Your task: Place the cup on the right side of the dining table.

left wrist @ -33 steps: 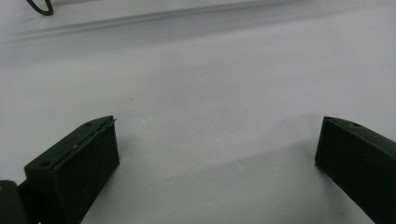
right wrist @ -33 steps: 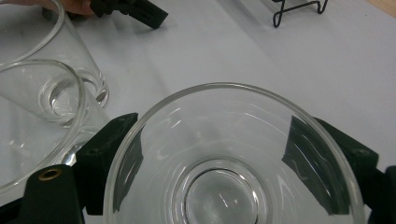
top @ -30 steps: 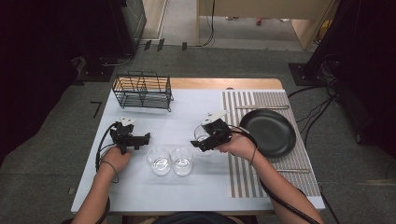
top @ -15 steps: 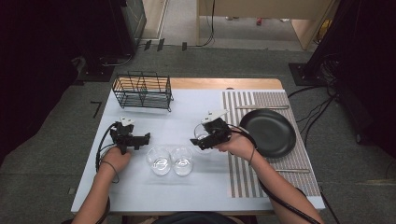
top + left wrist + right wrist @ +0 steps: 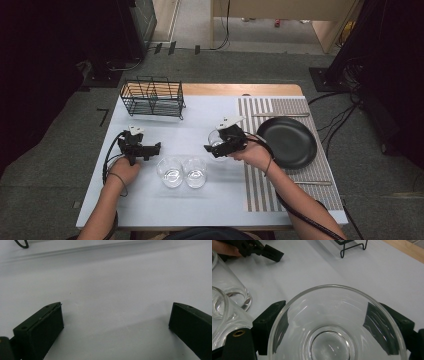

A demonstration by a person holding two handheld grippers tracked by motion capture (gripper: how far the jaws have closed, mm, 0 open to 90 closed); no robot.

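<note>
My right gripper (image 5: 209, 148) is shut on a clear glass (image 5: 216, 137) just left of the striped mat. In the right gripper view the glass (image 5: 332, 340) sits between both jaws, its mouth facing the camera, and the jaws of the right gripper (image 5: 327, 304) show through its wall. Two more clear glasses (image 5: 170, 171) (image 5: 195, 171) stand side by side near the table's front middle; those glasses (image 5: 229, 285) appear at the left of the right gripper view. My left gripper (image 5: 153, 146) rests left of them, open over bare table, with nothing between the jaws of the left gripper (image 5: 117, 304).
A black wire rack (image 5: 152, 96) stands at the back left. A black plate (image 5: 286, 141) lies on the striped mat (image 5: 260, 185) at the right, with thin utensils along the mat's far and near sides. The table top (image 5: 150, 200) is white.
</note>
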